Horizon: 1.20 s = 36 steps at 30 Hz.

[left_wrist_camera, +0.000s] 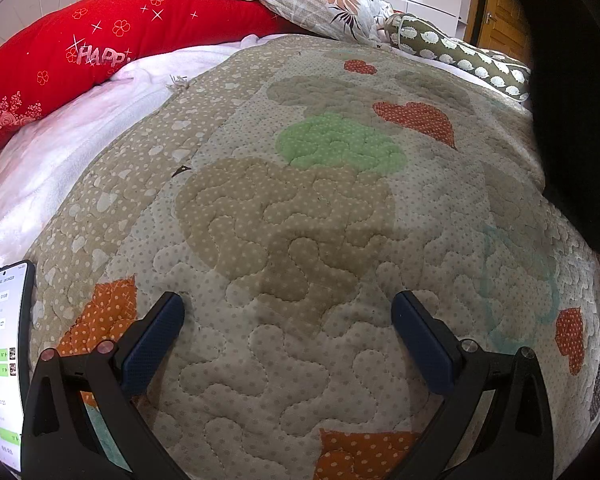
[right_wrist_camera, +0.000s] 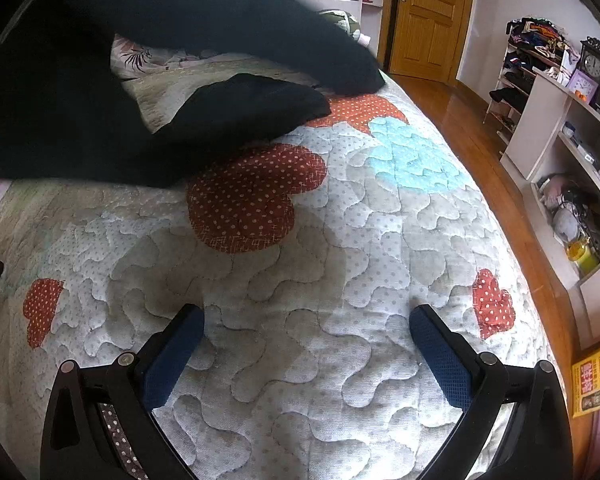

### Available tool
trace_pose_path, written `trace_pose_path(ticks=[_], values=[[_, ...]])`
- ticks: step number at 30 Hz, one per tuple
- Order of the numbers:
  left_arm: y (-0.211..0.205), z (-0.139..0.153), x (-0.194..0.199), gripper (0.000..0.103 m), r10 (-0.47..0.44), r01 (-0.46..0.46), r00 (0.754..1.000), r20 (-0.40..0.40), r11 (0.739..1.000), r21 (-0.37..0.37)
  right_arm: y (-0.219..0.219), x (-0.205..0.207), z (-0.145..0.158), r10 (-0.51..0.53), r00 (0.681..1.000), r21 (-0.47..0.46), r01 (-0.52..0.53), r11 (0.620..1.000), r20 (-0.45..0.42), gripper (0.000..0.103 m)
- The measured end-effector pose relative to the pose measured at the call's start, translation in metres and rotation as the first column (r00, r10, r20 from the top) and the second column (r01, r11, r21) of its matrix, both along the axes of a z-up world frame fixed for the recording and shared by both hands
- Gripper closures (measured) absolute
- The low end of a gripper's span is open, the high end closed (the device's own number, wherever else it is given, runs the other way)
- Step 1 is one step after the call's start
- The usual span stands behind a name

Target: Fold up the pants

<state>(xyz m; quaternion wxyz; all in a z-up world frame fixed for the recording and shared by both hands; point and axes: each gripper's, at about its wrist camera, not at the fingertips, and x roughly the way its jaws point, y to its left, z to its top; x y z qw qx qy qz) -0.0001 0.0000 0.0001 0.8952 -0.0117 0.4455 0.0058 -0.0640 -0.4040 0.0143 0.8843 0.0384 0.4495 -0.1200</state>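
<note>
Both hand-held grippers, left [left_wrist_camera: 287,310] and right [right_wrist_camera: 306,322], are spread wide over bare quilt [right_wrist_camera: 300,280] and hold nothing. The black pants [right_wrist_camera: 100,92] lie ahead-left of the right one, cut off by the frame; the bed edge is at right.

Blk frames, blue fingers [left_wrist_camera: 152,344], silver screws

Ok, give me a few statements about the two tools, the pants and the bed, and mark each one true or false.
1. The left tool is open and holds nothing. True.
2. The right tool is clamped on the black pants. False: it is open, with only quilt between its fingers.
3. A phone with a lit screen lies at the quilt's edge. True.
4. The red pillow lies on top of the pants. False: it lies at the head of the bed, apart from them.
</note>
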Motion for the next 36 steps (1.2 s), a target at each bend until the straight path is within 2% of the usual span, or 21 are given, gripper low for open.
trace_pose_path(ticks=[28, 31, 34, 36], values=[[0.001, 0.000, -0.001, 0.000, 0.002, -0.002, 1.000, 0.001, 1.000, 0.003, 0.000, 0.000, 0.000, 0.000, 1.000, 0.000, 0.000, 1.000, 0.001, 0.000], [0.001, 0.001, 0.002, 0.000, -0.002, 0.002, 1.000, -0.025, 1.000, 0.010, 0.000, 0.000, 0.000, 0.000, 1.000, 0.000, 0.000, 1.000, 0.001, 0.000], [0.000, 0.009, -0.002, 0.000, -0.011, 0.010, 0.997, -0.073, 1.000, -0.012, 0.000, 0.000, 0.000, -0.003, 1.000, 0.000, 0.003, 1.000, 0.004, 0.000], [0.003, 0.018, -0.012, 0.000, -0.009, 0.006, 0.998, -0.063, 0.998, -0.057, 0.003, 0.002, 0.001, -0.003, 1.000, -0.022, 0.003, 1.000, -0.003, 0.001]])
